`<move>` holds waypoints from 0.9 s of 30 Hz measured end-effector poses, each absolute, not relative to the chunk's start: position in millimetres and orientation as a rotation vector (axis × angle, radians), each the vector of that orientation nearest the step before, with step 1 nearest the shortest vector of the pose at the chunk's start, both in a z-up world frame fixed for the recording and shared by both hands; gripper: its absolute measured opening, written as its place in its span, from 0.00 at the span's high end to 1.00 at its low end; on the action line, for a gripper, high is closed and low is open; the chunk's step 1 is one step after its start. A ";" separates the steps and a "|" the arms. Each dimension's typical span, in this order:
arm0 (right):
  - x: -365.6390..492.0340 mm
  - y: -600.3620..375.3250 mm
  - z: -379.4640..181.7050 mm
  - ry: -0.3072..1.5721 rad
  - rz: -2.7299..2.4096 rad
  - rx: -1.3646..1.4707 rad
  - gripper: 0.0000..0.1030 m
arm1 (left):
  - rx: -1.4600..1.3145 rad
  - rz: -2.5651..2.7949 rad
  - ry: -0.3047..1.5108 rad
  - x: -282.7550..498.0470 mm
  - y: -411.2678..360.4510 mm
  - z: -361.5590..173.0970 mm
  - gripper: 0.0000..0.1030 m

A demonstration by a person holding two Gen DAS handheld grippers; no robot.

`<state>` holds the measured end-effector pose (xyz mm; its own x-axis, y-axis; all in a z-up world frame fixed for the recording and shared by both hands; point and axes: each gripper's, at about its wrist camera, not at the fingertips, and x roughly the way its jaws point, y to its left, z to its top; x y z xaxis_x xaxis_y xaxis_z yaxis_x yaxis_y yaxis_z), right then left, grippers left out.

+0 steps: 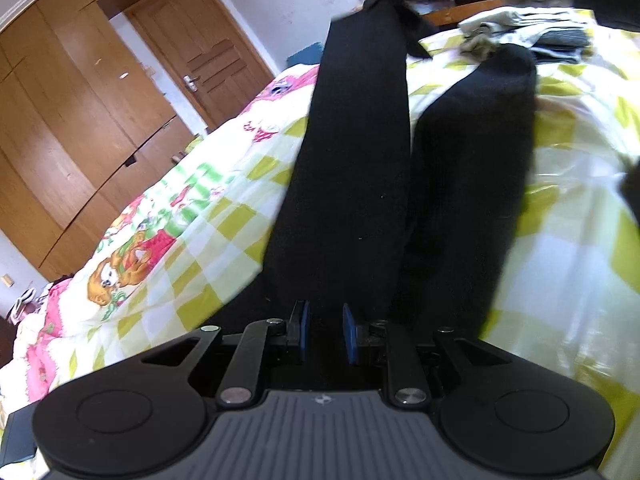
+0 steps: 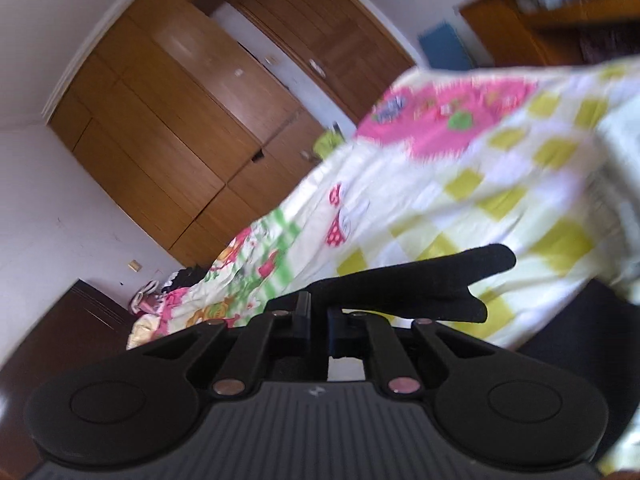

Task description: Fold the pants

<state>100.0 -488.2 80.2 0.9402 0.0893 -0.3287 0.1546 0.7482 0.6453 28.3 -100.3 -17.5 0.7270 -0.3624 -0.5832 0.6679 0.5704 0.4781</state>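
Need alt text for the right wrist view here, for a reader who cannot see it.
The right tongs are closed on a fold of black pants, lifted above a bed quilt with yellow-green checks and pink cartoon prints. Behind stand a wooden wardrobe and white walls; the picture is motion-blurred.

Black left gripper (image 1: 325,330), blue pads, silver screws

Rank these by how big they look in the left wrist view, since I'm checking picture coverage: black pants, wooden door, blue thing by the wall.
1. black pants, though nearness inflates them
2. wooden door
3. blue thing, smallest
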 end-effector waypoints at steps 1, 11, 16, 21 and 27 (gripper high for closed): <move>85.4 -487.5 73.8 0.349 -0.065 0.705 0.89 | 0.755 -0.643 0.457 24.3 -100.8 -20.0 0.65; 68.1 -549.1 -28.5 0.484 -0.237 1.033 0.70 | 0.860 -0.669 0.490 10.0 -108.6 -33.3 0.64; 83.6 -552.2 -5.0 0.449 -0.203 1.002 0.94 | 0.884 -0.647 0.476 13.4 -112.8 -35.7 0.64; 110.5 -544.0 33.3 0.423 -0.123 0.949 0.94 | 0.887 -0.593 0.474 20.9 -100.2 -30.2 0.64; 145.4 -528.8 68.8 0.420 -0.069 0.885 0.94 | 0.839 -0.585 0.454 1.6 -85.5 -19.0 0.41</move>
<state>145.4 -528.8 68.8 0.9167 0.1130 -0.3833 0.2296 0.6363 0.7365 1.6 -85.5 -19.0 0.7530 -0.2987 -0.5863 0.6420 0.5290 0.5550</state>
